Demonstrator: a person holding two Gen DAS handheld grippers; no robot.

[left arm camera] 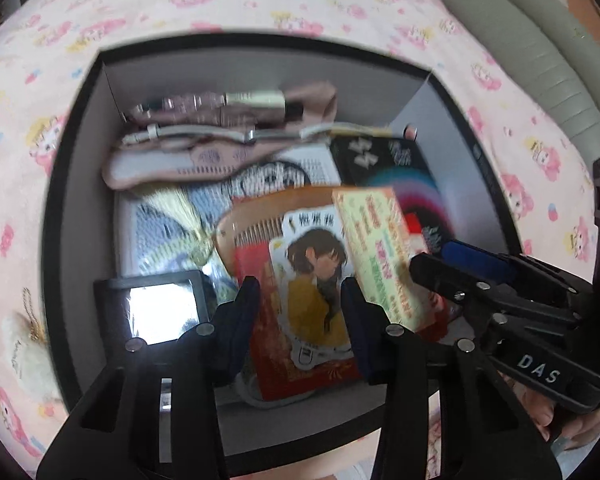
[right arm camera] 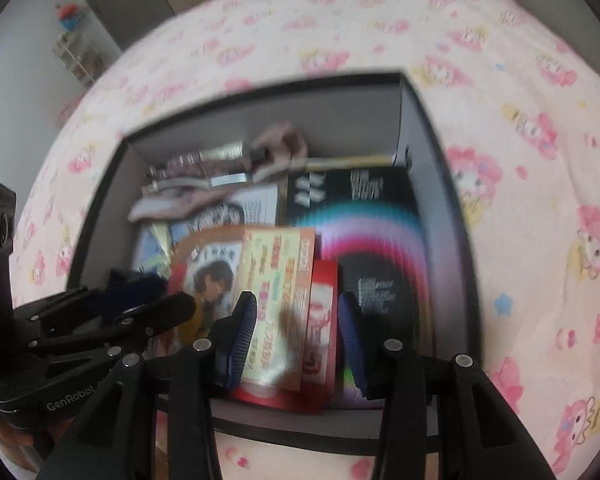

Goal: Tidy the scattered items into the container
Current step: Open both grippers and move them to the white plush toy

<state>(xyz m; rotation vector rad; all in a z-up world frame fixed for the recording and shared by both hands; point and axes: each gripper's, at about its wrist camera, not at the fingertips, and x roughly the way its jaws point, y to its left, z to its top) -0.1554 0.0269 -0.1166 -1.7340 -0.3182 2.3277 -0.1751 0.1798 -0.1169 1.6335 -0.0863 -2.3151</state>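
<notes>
A black open box (left arm camera: 56,200) (right arm camera: 260,84) sits on a pink patterned bedspread and holds several items. My left gripper (left arm camera: 300,304) (right arm camera: 152,292) hangs over its near side. A character card (left arm camera: 316,272) lies on a red packet (left arm camera: 268,344) below its fingers, with a small gap at the left pad. My right gripper (right arm camera: 296,320) (left arm camera: 440,260) hovers beside it. A yellow-orange printed packet (right arm camera: 276,292) (left arm camera: 376,248) stands tilted between its fingers. The packet is against the left pad and apart from the right one.
The box also holds a black carton with a rainbow print (right arm camera: 360,216), a wooden comb (left arm camera: 256,216), a pink sock (left arm camera: 160,168), a metal tool and a shiny black square (left arm camera: 160,308). A pale plush charm (left arm camera: 24,340) lies on the bedspread (right arm camera: 520,160). Grey padding (left arm camera: 520,60) borders the bed.
</notes>
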